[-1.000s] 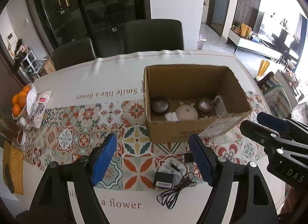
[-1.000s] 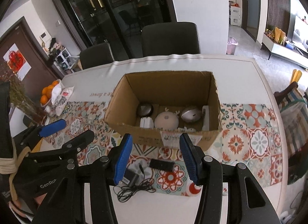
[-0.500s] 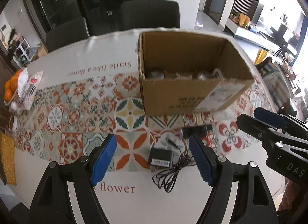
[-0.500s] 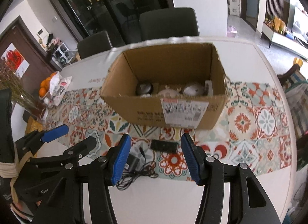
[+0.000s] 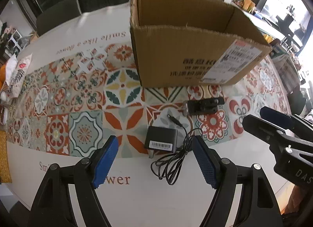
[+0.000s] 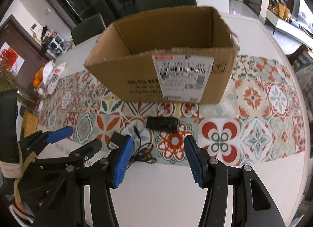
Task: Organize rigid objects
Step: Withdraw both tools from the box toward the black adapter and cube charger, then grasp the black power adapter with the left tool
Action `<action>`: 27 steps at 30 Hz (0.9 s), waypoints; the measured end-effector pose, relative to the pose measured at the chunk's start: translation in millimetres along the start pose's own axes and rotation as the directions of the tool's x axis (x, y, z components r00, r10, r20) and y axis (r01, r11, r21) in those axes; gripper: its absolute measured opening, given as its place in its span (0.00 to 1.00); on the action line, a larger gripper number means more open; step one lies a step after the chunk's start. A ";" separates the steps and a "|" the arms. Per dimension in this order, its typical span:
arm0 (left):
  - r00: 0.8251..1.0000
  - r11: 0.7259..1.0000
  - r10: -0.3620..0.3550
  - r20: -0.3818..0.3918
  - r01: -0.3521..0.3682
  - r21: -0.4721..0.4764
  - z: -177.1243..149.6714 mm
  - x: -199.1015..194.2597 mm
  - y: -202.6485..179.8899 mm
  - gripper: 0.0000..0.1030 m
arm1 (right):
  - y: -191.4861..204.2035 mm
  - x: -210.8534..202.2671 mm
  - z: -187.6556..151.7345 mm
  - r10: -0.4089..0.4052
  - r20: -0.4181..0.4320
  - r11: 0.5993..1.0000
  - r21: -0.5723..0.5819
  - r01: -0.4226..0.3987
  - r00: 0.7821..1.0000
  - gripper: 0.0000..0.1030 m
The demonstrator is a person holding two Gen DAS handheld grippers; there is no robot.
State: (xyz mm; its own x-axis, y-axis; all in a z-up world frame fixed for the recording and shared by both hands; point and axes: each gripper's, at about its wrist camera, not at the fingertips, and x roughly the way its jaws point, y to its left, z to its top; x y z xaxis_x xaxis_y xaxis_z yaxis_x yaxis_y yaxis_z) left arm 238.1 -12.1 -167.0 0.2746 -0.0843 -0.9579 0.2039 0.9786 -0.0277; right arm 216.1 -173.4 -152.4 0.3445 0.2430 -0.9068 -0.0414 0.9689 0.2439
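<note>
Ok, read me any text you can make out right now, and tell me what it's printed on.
"Smile like a flower": tablecloth, upside down.
"wer", end of a second line: tablecloth, partly hidden by the left gripper.
"DAS": right gripper.
Cardboard box print, shipping label, adapter sticker: too blurred to read.

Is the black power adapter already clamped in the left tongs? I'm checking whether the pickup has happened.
No: the black power adapter lies on the table, with the left tongs open and clear of it.
</note>
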 end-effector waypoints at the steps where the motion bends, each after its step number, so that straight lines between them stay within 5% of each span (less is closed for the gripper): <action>1: 1.000 1.000 0.000 -0.013 0.000 0.005 -1.2 4.4 -0.7 0.75 | -0.4 3.4 -1.9 0.000 -0.009 1.000 0.002 0.000 1.000 0.53; 27: 0.983 0.999 -0.049 -0.179 0.046 -0.020 2.6 94.8 -5.6 0.75 | -20.8 60.3 -14.2 -0.025 -0.147 0.999 0.038 0.031 0.989 0.53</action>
State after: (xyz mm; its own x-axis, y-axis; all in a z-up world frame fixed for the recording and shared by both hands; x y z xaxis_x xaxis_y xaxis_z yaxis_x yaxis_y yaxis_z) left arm 265.5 -26.1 -256.9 0.0913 -0.0970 -0.9911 0.1972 0.9773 -0.0775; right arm 224.4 -178.2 -217.1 0.2039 0.2230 -0.9533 0.0049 0.9735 0.2288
